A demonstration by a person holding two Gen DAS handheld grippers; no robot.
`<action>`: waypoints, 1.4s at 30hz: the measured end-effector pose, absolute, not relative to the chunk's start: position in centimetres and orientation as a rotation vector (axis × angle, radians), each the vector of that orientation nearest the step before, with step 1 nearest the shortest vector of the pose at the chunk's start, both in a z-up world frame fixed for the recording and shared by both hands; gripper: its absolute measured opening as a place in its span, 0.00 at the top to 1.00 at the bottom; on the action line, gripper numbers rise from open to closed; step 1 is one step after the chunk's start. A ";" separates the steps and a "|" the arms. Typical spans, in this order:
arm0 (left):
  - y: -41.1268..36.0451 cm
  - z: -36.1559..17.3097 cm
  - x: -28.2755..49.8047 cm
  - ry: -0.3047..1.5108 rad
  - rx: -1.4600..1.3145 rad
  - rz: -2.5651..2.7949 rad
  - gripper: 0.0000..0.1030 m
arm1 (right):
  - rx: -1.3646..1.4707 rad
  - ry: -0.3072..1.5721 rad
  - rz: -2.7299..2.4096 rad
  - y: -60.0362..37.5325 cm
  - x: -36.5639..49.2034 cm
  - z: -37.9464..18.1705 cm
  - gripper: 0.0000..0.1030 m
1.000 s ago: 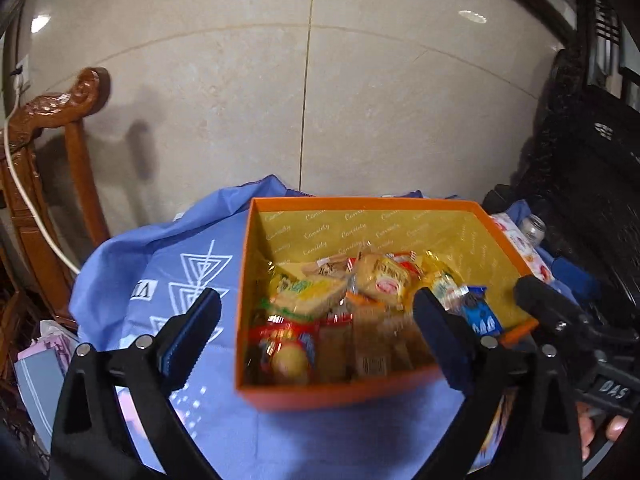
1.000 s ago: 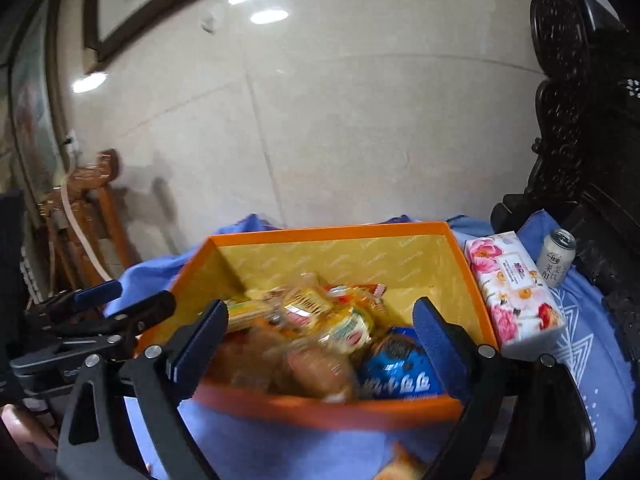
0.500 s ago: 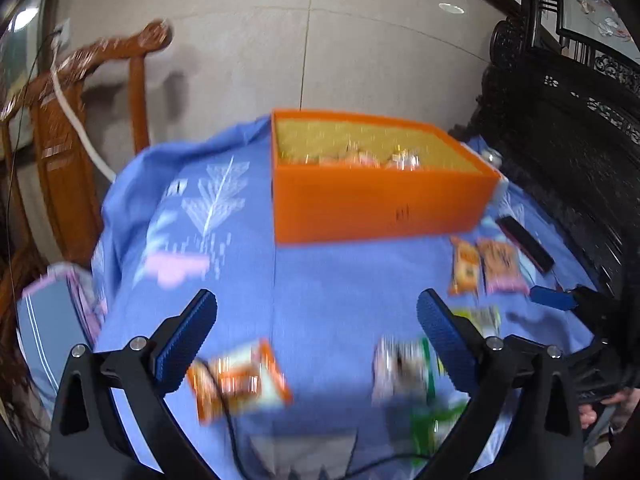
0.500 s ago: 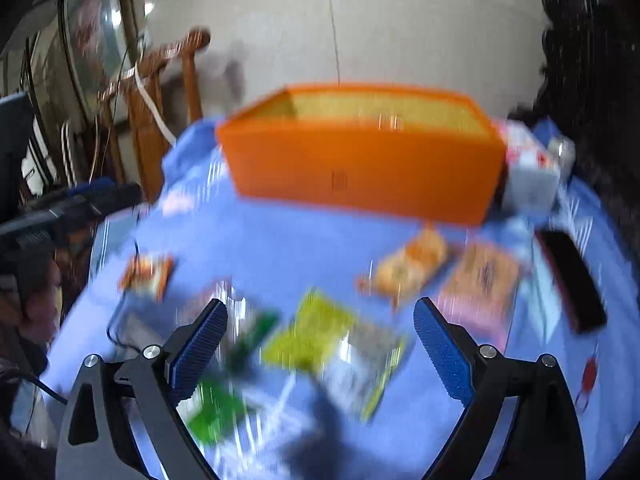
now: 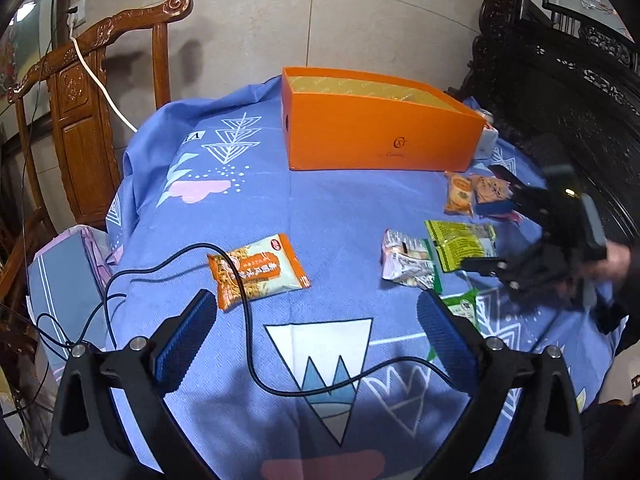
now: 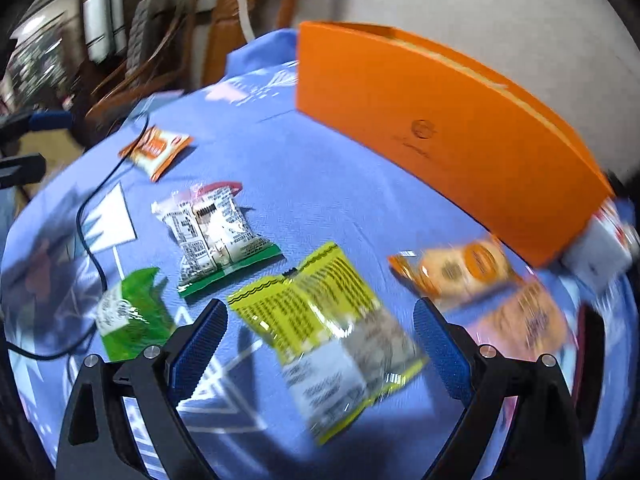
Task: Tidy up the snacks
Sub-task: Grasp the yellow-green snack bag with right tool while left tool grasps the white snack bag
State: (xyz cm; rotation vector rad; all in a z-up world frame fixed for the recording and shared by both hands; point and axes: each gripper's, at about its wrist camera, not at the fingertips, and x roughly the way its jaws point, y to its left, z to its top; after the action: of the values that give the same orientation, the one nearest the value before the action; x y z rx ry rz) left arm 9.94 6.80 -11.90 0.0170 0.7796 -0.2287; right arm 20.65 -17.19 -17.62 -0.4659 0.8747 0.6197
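An orange box (image 5: pixel 380 132) stands at the far side of the blue tablecloth; it also shows in the right wrist view (image 6: pixel 440 120). Loose snack packets lie in front of it. An orange noodle packet (image 5: pixel 256 270) lies just ahead of my open, empty left gripper (image 5: pixel 316 344). My right gripper (image 6: pixel 320 352) is open and hovers over a yellow-green packet (image 6: pixel 328 328). Beside it lie a white-and-green packet (image 6: pixel 216 236), a green packet (image 6: pixel 128 316) and an orange biscuit packet (image 6: pixel 460 268). The right gripper also shows in the left wrist view (image 5: pixel 492 236).
A black cable (image 5: pixel 248 320) loops across the cloth near my left gripper. A wooden chair (image 5: pixel 80 92) stands at the left and dark carved furniture (image 5: pixel 560 80) at the right. A tissue pack (image 6: pixel 600 252) sits by the box's right end.
Both grippers have pulled back from above the orange box and dropped low over the cloth. The loose packets in front of the box have come into view.
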 end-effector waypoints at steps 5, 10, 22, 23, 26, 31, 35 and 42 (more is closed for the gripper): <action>6.2 -11.8 9.9 0.775 0.046 -0.281 0.04 | -0.481 0.933 0.738 -17.1 22.3 -19.0 0.12; 5.5 -12.4 11.1 0.778 0.077 -0.356 0.04 | -0.420 0.910 0.747 -18.1 21.8 -18.9 0.35; -1.0 -15.3 17.6 0.753 0.337 -0.673 0.05 | -0.370 0.878 0.679 -19.6 18.5 -19.0 0.36; -1.6 -15.7 18.4 0.766 0.364 -0.685 0.05 | -0.365 0.877 0.675 -19.7 18.4 -19.0 0.36; -2.8 -16.6 20.3 0.821 0.342 -0.701 0.05 | -0.343 0.862 0.660 -19.8 18.4 -19.2 0.36; -5.2 -18.1 21.0 0.871 0.296 -0.707 0.05 | -0.330 0.849 0.647 -19.9 18.2 -19.2 0.35; -6.9 -20.1 20.6 0.888 0.351 -0.723 0.05 | -0.329 0.850 0.651 -19.8 18.2 -19.2 0.33; -6.4 -19.9 20.8 0.877 0.369 -0.719 0.29 | -0.334 0.848 0.648 -19.6 18.2 -19.3 0.32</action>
State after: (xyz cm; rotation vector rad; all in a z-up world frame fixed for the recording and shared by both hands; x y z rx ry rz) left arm 20.77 -6.42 -19.90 0.3687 0.8768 -0.7186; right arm 18.20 -19.60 -19.26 -0.3343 0.8481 0.6479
